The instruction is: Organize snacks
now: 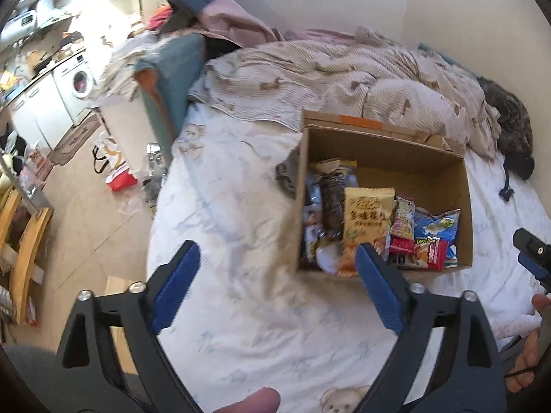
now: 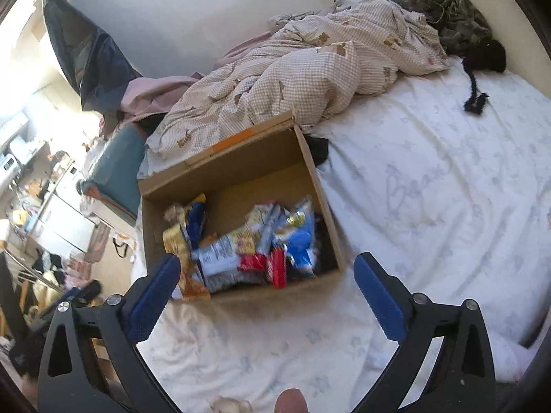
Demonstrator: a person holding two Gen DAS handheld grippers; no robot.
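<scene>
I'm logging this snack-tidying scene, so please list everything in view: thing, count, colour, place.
box: one, brown cardboard, open, on the bed
snack packs: many, exact count unclear, yellow, blue, red, silver, piled in the box
sheet: one, white with a pale print, under the box
quilt: one, beige check, bunched behind the box
dark cloth: one, mottled green-brown, far corner of the bed
washing machine: one, white, far left
left gripper: one, black with blue pads, open, empty
right gripper: one, black with blue pads, open, empty
</scene>
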